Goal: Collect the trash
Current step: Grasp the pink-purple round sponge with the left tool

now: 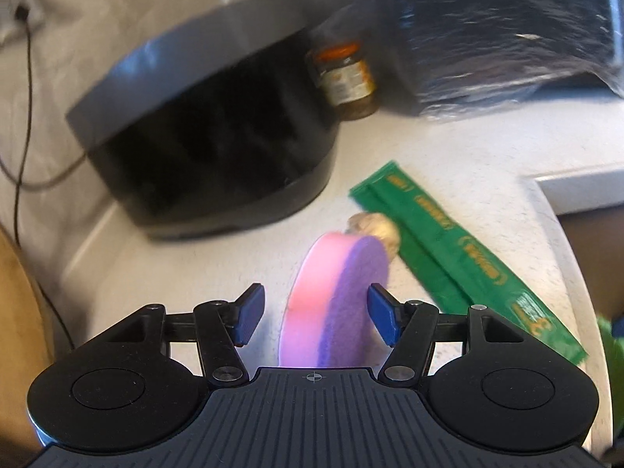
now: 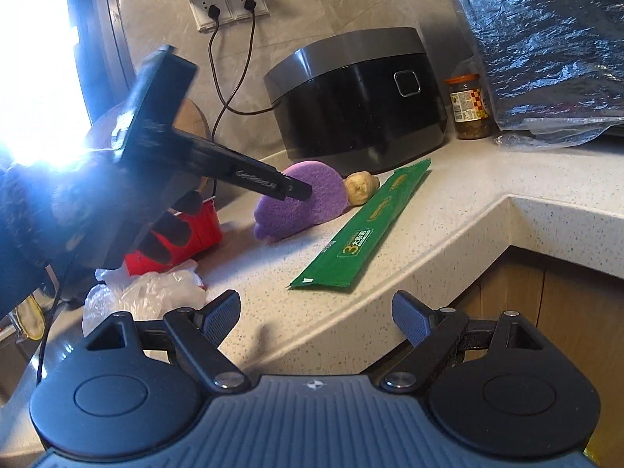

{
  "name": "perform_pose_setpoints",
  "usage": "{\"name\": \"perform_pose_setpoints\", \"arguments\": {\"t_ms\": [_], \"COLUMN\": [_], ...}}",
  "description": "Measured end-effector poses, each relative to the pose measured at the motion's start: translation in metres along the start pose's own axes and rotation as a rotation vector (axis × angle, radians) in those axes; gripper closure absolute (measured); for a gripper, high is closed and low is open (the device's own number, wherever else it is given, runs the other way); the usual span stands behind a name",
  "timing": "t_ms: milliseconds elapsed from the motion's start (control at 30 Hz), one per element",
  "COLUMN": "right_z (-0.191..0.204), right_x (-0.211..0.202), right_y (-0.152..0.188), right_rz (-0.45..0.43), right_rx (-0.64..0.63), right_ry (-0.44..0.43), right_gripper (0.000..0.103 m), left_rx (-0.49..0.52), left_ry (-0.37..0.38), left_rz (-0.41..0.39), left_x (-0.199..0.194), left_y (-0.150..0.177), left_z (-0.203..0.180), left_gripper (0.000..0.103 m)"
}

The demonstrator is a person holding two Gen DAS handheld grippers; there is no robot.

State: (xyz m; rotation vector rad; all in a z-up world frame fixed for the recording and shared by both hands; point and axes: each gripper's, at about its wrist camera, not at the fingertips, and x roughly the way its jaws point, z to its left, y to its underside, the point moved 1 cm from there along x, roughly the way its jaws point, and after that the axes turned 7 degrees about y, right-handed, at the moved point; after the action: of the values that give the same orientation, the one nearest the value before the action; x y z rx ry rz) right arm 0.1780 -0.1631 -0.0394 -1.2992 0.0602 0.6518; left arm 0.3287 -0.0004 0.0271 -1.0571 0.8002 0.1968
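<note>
While the sponge (image 1: 335, 296) stands on edge on the tabletop (image 1: 448, 148), the left fingers (image 1: 316, 314) sit apart around it, its flat faces toward each pad, and the right fingers (image 2: 316, 321), apart and empty, wait farther off with the green wrapper (image 2: 366, 226) at twelve o'clock.

Home kitchen: countertop (image 2: 487, 179), rice cooker (image 2: 358, 97).
</note>
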Motion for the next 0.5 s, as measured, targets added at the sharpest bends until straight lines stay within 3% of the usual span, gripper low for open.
{"name": "perform_pose_setpoints", "arguments": {"t_ms": [167,233,300,400,467,500], "right_z": [0.002,0.002,0.002,0.010,0.020,0.026], "right_x": [0.005,0.013,0.018,0.014,0.005,-0.001], "right_y": [-0.010,-0.019,-0.028,-0.038,-0.043,-0.044], "right_rz": [0.048,0.101,0.143,0.139,0.103,0.084], "right_rx": [-0.010,-0.029,-0.062,-0.131,-0.168,-0.183], "right_ry": [0.036,0.078,0.140,0.207,0.234,0.235], "right_gripper": [0.017,0.017,0.017,0.017,0.011,0.001], "left_rx": [-0.205,-0.255,-0.292,-0.315,-0.321,-0.322], "left_ry": [0.091,0.114,0.117,0.079,0.070,0.071], "left_rz": [-0.036,-0.042,-0.047,-0.051,-0.093,-0.121], "left_x": [0.008,0.004,-0.006,-0.030,-0.055,-0.071], "left_y": [0.001,0.001,0.004,0.013,0.023,0.029], "left_z": [0.024,0.029,0.031,0.027,0.023,0.021], "left_gripper": [0.037,0.042,0.055,0.063,0.064,0.064]}}
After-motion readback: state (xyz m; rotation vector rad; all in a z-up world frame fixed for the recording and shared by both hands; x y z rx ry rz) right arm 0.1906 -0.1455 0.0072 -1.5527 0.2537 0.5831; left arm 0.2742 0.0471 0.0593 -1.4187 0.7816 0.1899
